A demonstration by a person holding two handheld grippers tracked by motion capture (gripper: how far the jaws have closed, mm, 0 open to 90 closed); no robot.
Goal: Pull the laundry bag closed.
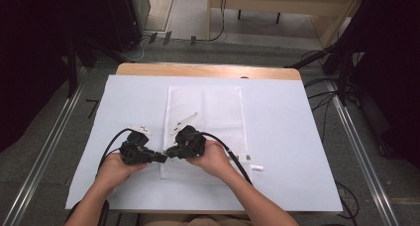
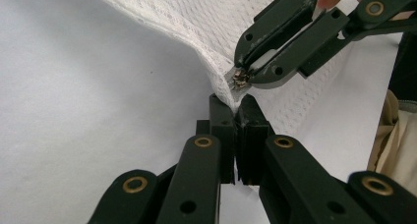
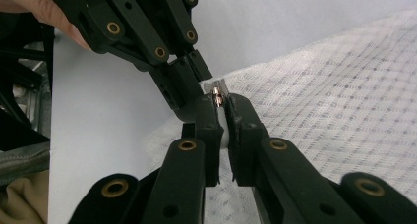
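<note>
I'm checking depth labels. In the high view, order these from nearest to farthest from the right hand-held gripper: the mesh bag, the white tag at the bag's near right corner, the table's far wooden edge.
1. Mesh bag: pinched at the right hand-held gripper.
2. White tag: right, beside the forearm.
3. Far wooden edge: beyond the bag.

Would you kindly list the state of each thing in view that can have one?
Mesh bag: flat on the table, near left corner lifted.
Zipper pull: at that corner, pinched.
Left gripper: shut on the mesh bag's corner.
Right gripper: shut on the zipper pull.

Both tongs, left [image 1: 161, 157] and right [image 1: 171, 151], meet over the white mesh bag [image 1: 218, 112].
</note>
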